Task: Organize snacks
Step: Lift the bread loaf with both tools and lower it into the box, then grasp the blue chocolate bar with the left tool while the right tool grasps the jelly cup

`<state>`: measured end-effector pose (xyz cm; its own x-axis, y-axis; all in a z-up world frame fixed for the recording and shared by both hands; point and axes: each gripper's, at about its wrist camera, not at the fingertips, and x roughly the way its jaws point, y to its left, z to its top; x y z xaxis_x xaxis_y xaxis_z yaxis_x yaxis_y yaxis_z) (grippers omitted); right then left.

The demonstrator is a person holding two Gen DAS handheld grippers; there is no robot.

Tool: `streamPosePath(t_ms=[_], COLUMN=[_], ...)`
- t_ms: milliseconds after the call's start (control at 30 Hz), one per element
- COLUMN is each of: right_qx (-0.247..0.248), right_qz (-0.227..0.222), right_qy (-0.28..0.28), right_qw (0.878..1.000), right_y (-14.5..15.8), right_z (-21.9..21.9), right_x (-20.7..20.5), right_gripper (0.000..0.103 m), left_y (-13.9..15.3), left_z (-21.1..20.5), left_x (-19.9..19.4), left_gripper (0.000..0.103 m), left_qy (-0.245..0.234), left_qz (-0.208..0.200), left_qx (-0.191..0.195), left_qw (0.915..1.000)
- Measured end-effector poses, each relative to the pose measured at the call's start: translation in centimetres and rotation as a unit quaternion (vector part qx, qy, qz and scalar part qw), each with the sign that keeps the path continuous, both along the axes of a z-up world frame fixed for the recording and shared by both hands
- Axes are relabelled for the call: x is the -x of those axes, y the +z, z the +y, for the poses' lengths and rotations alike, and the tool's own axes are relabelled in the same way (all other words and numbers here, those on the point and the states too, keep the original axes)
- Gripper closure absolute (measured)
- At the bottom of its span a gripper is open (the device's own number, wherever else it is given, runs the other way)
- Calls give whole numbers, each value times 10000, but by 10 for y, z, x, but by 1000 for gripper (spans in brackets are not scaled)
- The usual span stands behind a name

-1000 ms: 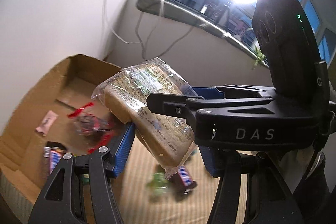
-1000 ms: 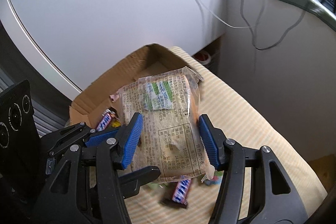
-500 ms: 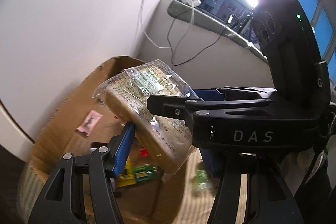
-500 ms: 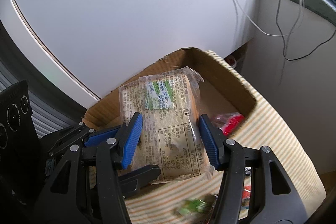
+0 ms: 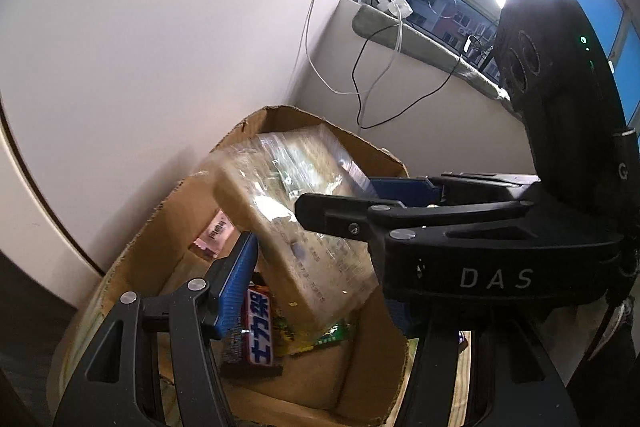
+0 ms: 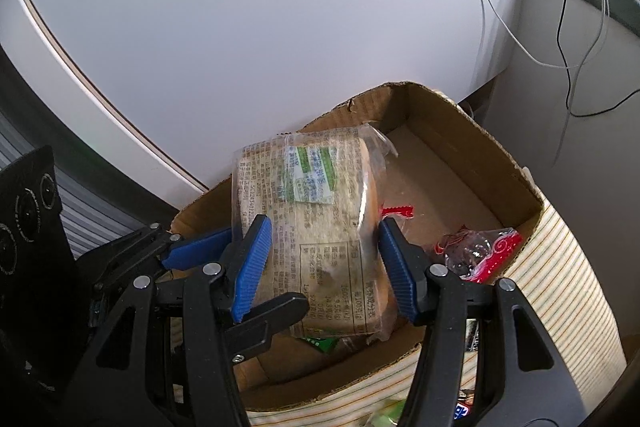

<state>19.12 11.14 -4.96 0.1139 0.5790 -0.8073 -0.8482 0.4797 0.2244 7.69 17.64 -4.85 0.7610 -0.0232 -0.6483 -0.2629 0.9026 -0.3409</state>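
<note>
A clear-wrapped bread loaf [image 6: 316,223] with printed text and a green label hangs over an open cardboard box [image 6: 472,147]. My right gripper [image 6: 324,267] is shut on its sides with blue pads. In the left wrist view the bread loaf [image 5: 296,211] is held over the box [image 5: 188,215]. My left gripper [image 5: 316,259] has its blue pads against the same loaf from the other side. The right gripper's black body [image 5: 480,251] crosses the left wrist view. The left gripper's finger [image 6: 192,251] shows at the left of the right wrist view.
In the box lie a chocolate bar with a blue and red label [image 5: 260,323], a pink packet [image 5: 214,231], green packets [image 5: 328,337] and a red-edged clear candy bag [image 6: 480,251]. The box sits on a striped cloth [image 6: 568,287]. A white wall and a windowsill with cables [image 5: 396,23] stand behind.
Both grippers carried the loaf from above the striped cloth to over the box and lower into it. The hold on the loaf looks unchanged.
</note>
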Motion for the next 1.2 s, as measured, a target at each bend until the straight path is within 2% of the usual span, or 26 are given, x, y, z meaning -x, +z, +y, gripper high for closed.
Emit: streamPosePath(t_ms=[300, 467, 633, 833, 1000, 1200], right_qx=[40, 37, 26, -79, 32, 178], right_qz=[-76, -268, -554, -688, -909, -894], right_qy=[-233, -359, -484, -863, -1162, -1484], right_qw=[9997, 9990, 9973, 9939, 9891, 9847], right_y=[3, 12, 18, 23, 21, 7], right_z=[-9, -26, -56, -107, -149, -196], right_x=[-4, 0, 4, 1, -1, -4], right_gripper=[41, 41, 41, 41, 41, 41], left_y=[9, 12, 15, 18, 17, 9], left_z=[-9, -14, -26, -52, -82, -118], left_x=[12, 19, 24, 27, 25, 20], left_gripper=[46, 46, 46, 46, 46, 46], left_qy=[-37, -23, -105, -361, -733, -1187], left_qz=[-67, -112, -169, -234, -252, -166], left_qx=[-199, -257, -395, -491, -520, -486], left_qw=[9998, 9996, 9990, 9979, 9956, 9916])
